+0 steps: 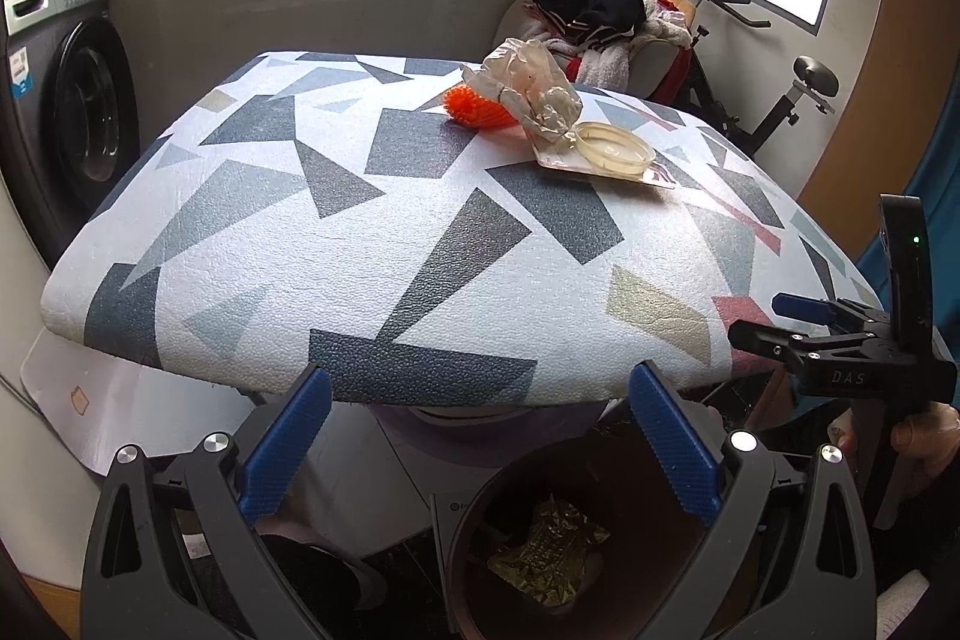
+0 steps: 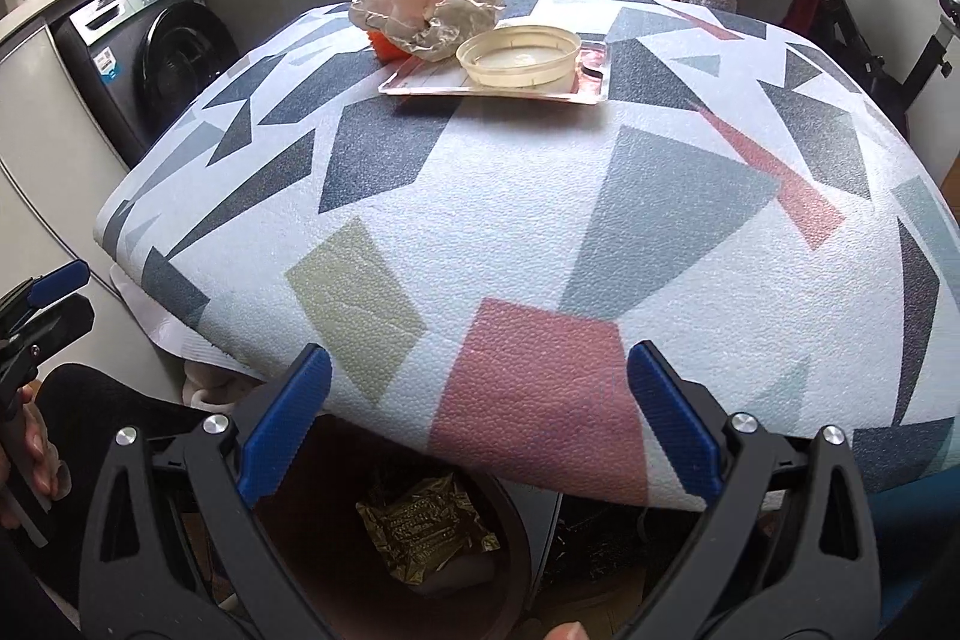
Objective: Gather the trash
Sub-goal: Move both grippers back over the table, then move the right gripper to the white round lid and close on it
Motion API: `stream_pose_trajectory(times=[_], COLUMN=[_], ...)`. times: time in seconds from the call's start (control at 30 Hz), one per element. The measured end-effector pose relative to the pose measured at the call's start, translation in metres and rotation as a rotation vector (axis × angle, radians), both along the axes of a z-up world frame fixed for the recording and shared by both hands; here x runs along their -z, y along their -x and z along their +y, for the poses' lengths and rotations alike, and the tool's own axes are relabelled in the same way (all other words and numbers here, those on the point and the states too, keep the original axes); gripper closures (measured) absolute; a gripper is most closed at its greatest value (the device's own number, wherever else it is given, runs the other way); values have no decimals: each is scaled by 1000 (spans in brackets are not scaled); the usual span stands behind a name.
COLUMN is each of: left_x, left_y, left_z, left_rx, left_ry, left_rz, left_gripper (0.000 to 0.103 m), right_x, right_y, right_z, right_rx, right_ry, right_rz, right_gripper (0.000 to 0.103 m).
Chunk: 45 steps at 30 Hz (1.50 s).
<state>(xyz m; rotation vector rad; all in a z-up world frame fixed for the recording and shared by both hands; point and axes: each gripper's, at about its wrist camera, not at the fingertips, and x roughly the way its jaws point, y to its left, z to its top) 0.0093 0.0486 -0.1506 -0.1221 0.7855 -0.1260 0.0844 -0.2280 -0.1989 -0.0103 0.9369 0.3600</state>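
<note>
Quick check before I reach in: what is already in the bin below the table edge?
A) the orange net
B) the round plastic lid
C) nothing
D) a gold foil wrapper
D: a crumpled gold wrapper lies in the bin, while the net and lid are on the table.

My two wrist views face forward from the table's [image 1: 420,232] near edge, sharing its top and the bin [image 2: 312,538] below.
</note>
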Motion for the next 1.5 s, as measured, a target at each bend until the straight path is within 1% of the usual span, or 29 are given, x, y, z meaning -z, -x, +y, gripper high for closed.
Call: stream_pose_trajectory(times=[0.03,0.13,0.2,0.37,0.47,0.57,0.67,0.8,0.9,0.93,1.07,1.2,1.3,1.37,1.5], left_x=[-2,-8,-12,-20,-26,-30,-31,-30,-26,-25,-17,-10,-6,-5,-1], left_y=[-3,-11,-17,-35,-45,-56,-70,-85,-95,-98,-108,-118,-123,-126,-132], left_z=[-1,-5,-8,-13,-15,-16,-14,-6,2,5,16,24,25,25,22], left_rx=[10,39,48,61,83,86,88,71,53,51,15,-12,-12,-12,-7], left_ry=[0,-22,-33,-43,-38,-53,-59,-27,-15,2,38,63,64,65,69], left_rz=[-7,-37,-43,-49,-68,-83,-78,-61,-51,-45,-21,3,7,8,11], left_gripper=[6,6,6,6,6,6,6,6,6,6,6,6,6,6,6], right_x=[-2,-9,-13,-18,-20,-23,-26,-33,-36,-36,-31,-18,-10,-6,2], right_y=[-4,-14,-22,-43,-53,-65,-77,-99,-123,-132,-167,-193,-205,-210,-215], right_z=[-2,-10,-13,-13,-12,-9,-5,-2,1,2,12,31,45,50,61], right_rx=[11,18,26,33,17,-7,-7,-17,-16,-13,-10,-43,-38,-43,-46], right_ry=[-5,-74,-90,-58,-66,-81,-44,-33,-27,-26,-7,23,74,64,110], right_rz=[-7,-34,-39,-37,-34,-21,-40,-80,-94,-95,-81,-47,-30,-16,-8], right_gripper=[6,6,6,6,6,6,6,6,6,6,6,6,6,6,6])
